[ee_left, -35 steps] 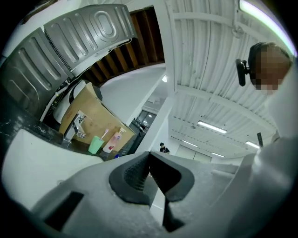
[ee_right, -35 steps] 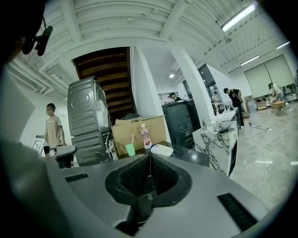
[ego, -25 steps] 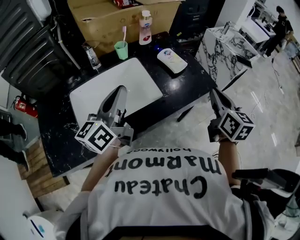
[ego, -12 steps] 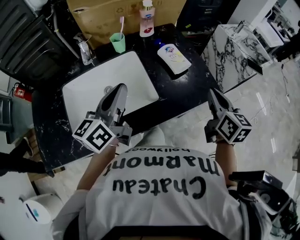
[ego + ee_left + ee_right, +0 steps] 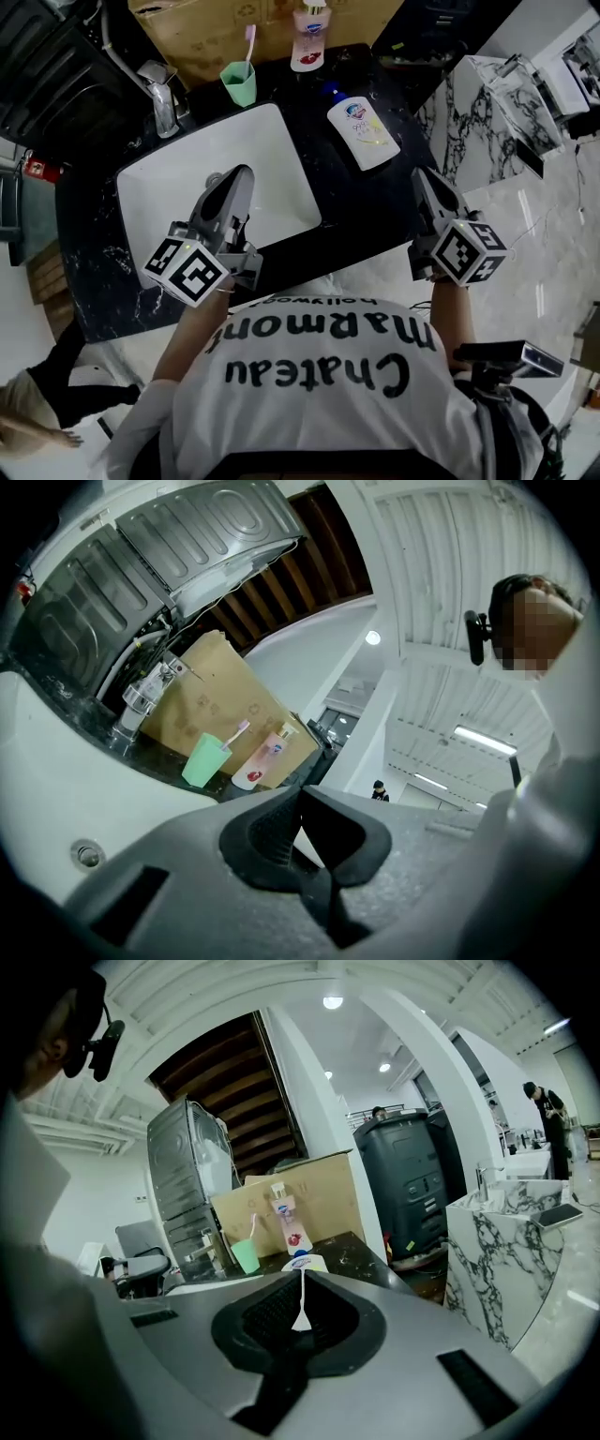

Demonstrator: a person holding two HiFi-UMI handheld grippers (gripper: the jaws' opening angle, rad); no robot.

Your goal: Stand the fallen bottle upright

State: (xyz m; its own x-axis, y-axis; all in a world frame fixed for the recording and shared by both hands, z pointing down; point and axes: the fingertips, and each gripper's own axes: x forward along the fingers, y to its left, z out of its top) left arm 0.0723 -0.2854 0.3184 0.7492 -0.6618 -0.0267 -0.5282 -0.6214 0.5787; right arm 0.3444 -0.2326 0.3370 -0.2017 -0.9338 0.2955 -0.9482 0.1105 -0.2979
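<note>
Left gripper [image 5: 241, 176]: clenched, pads pressed together, nothing between them. It hangs over the front part of the white rectangular sink basin [image 5: 178, 183].

Right gripper [image 5: 419, 176]: also clenched and empty, only a hairline slit between the pads. It sits near the front right corner of the black stone-look counter [image 5: 375, 202], well apart from my left one.

The white plastic bottle with the blue cap [image 5: 364, 133] lies flat on its side on the counter, right of the sink, cap end toward the back. It is ahead of my right gripper and not touched by either one. Only bare counter lies between that gripper and the bottle.

Behind the bottle a pink pump bottle [image 5: 309, 37] stands upright against a brown cardboard box [image 5: 206, 28]. Left of it is a mint-green cup [image 5: 238, 84] holding a pink toothbrush [image 5: 249, 42], then a chrome tap [image 5: 161, 98] at the sink's back corner.

A white block with black veining [image 5: 473, 108] stands close on the right, beside the counter's end.
</note>
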